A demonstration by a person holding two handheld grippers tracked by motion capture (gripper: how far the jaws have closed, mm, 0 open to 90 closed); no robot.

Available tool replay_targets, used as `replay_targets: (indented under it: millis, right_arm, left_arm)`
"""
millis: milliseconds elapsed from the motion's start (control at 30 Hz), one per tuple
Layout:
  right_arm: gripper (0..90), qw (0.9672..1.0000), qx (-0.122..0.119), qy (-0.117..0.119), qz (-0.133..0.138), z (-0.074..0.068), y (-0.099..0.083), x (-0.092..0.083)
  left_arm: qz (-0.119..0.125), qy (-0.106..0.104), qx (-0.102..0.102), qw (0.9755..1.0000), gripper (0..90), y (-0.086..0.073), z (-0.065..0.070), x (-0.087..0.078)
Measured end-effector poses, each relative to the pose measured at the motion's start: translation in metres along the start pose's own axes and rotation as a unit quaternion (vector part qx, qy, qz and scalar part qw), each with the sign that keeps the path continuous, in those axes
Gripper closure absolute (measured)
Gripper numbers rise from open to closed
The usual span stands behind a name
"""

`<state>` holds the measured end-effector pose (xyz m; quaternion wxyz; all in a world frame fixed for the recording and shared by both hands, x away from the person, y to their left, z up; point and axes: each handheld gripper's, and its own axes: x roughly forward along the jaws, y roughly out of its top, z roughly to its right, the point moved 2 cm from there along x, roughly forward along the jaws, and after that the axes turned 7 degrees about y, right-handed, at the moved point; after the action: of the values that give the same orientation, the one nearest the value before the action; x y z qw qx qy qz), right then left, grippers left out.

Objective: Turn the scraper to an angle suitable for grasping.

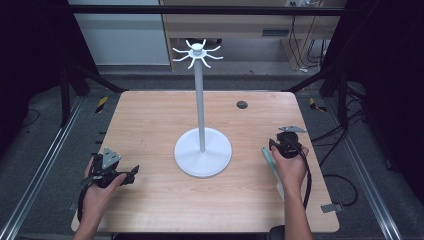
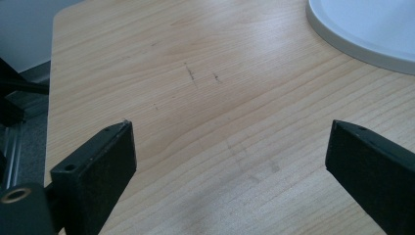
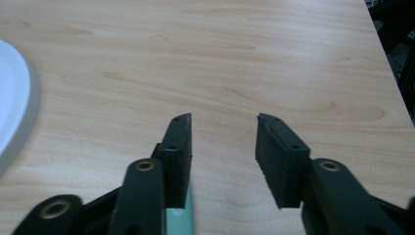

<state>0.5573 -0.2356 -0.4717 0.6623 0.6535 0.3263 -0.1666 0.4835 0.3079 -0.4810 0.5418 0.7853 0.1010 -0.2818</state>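
The wooden counter (image 1: 150, 200) carries a tall white stand (image 1: 202, 145) at its middle: a round base, a thin post, and a crown of curved hooks (image 1: 197, 54) at the top. A small dark round insert (image 1: 242, 104) sits near the far edge, right of the post.

Near the right edge, beside the stand's base but apart from it, lies a pale green utensil (image 1: 270, 162), long and thin, running from the far end beside the right claw (image 1: 276, 145) back toward the near edge beneath the person's right hand (image 1: 291, 167). In the right gripper view a strip of it shows just below the inner jaw, so it lies under and slightly to one side of the claw rather than between the pads. The right claw is released, jaws partly apart, nothing pressed between them.

The left claw (image 1: 134, 172) rests near the left edge toward the near corner, spread wide and empty, looking across bare wood toward the stand's base.

The step in hand looks to be picking up the utensil, likely to hang it on a hook. To do it well, the right claw should shift sideways until the handle lies centred between the pads, drop low enough that the jaw tips nearly meet the counter, and close squarely across the handle's narrow width. Gripping away from the hanging end would leave that end free for the hook.
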Motion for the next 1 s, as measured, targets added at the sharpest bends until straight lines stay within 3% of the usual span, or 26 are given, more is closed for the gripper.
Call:
replay_targets:
  millis: [167,400,533,767,833,1000]
  right_arm:
    - [75.3,0.9991,-0.034,0.009,-0.024,-0.001,-0.01,0.003]
    - [85.2,0.9972,-0.06,0.026,-0.036,-0.005,-0.014,0.009]
    - [89.8,0.9971,-0.053,0.037,-0.04,-0.005,-0.016,0.01]
    - [90.0,0.9967,-0.051,0.041,-0.048,-0.003,-0.019,0.012]
    - [90.0,0.9967,-0.041,0.048,-0.05,-0.002,-0.02,0.014]
    - [90.0,0.9958,-0.047,0.048,-0.062,-0.004,-0.022,0.018]
  left_arm:
    - [0.002,0.001,-0.002,1.0,4.6,0.001,0.0,0.0]
    - [0.001,-0.003,0.001,1.0,5.2,0.001,0.001,0.001]
    - [-0.001,-0.003,0.004,1.0,5.4,0.001,0.002,0.0]
    - [-0.003,-0.005,0.006,1.0,5.4,0.001,0.004,0.001]
    - [-0.004,-0.005,0.007,1.0,5.5,0.001,0.004,0.002]
    - [-0.004,-0.006,0.007,0.9999,5.6,0.001,0.004,0.003]
